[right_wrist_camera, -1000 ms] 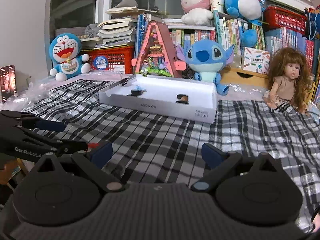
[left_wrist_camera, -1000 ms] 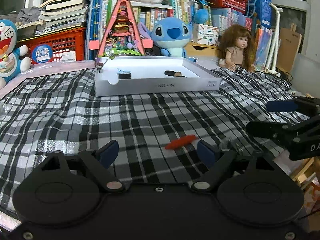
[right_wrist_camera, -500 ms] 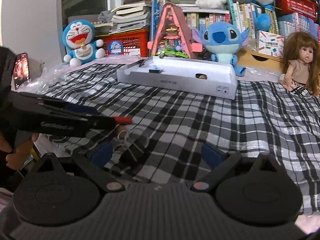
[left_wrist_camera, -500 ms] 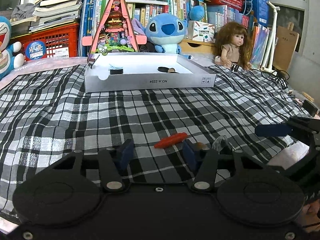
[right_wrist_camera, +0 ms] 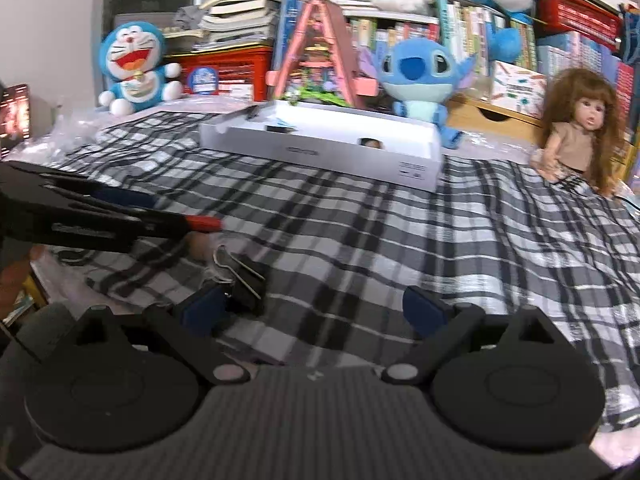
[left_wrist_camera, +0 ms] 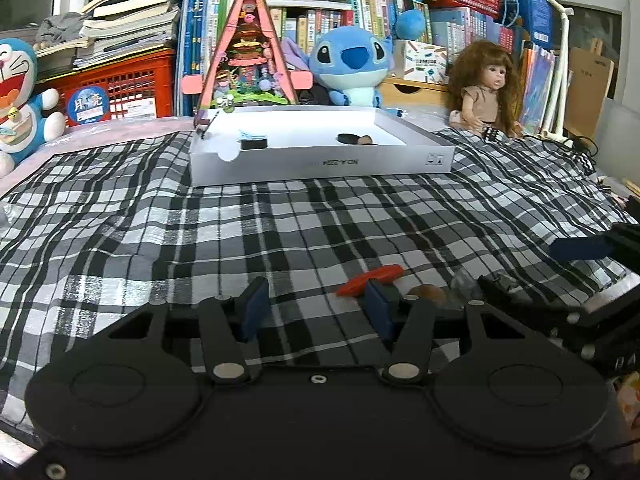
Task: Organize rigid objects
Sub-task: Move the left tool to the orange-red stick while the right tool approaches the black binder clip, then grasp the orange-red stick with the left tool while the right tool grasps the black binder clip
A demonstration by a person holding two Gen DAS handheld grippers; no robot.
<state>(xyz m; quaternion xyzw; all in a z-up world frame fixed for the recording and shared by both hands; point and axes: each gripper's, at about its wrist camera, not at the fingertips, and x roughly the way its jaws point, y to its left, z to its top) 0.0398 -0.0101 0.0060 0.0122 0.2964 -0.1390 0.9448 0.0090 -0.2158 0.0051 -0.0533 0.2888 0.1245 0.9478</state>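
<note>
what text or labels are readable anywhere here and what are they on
"月亮" (roughly; small): round blue sticker on the red crate.
"NO.A-2224", upside down: front wall of the white box.
"DA", cut off at the frame edge: right tongs.
Raised lettering on the left tongs: too blurred.
Book spines: too small.

Red stick [left_wrist_camera: 370, 279] partly hidden behind left tongs [left_wrist_camera: 316, 304]' pad.
</note>
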